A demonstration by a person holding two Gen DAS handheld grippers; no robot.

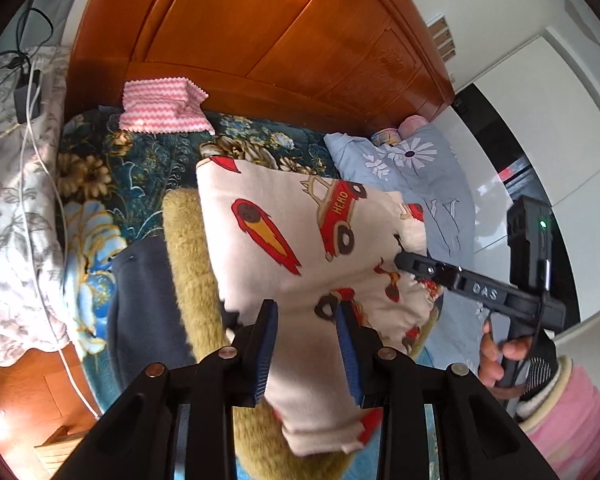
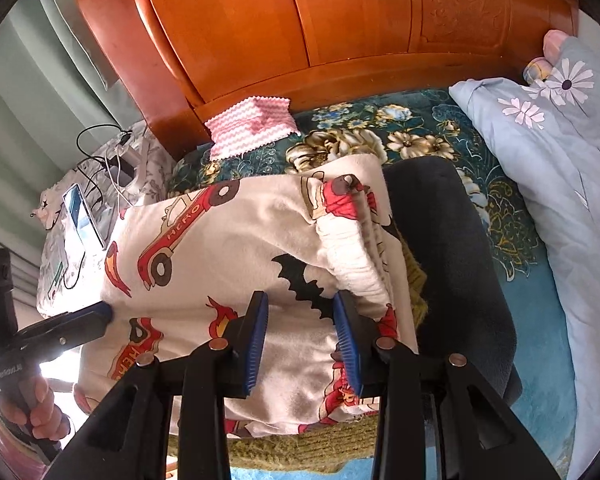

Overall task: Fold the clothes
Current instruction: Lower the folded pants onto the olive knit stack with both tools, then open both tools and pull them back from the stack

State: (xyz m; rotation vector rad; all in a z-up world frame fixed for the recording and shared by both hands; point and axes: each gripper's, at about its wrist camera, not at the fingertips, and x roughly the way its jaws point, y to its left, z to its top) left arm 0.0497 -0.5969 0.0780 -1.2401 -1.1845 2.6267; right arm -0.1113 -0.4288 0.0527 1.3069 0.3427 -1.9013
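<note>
Left hand-held gripper (image 1: 306, 344): its blue pads sit on both sides of a fold of the cream cloth — it is pinching the edge.
Right hand-held gripper (image 2: 300, 344): its blue pads press a fold of the same cloth with the black bat on it — it is holding on too.
Hands: one hand (image 1: 496, 360) holds the right tool's handle, and the other hand (image 2: 40, 408) holds the left tool's handle.
Car-print garment (image 1: 300, 232): cream cloth with red cars and flames, folded over, held up at both ends above the other clothes.
Fuzzy green garment (image 1: 188, 264): lies right under the car-print one.
Dark blue garment (image 2: 452, 248): lies under the green one, flat on the bed.
Flower bedspread (image 1: 148, 160): dark teal with gold and blue flowers, under all the clothes.
Light blue quilt (image 2: 548, 168): has white daisies, bunched at the side of the bed.
Pink zigzag cloth (image 2: 252, 124): folded, near the headboard.
Wooden headboard (image 2: 308, 28): orange-brown, at the far end.
Phone (image 2: 82, 216): on a grey flowery cloth beside the bed, with cables near it.
</note>
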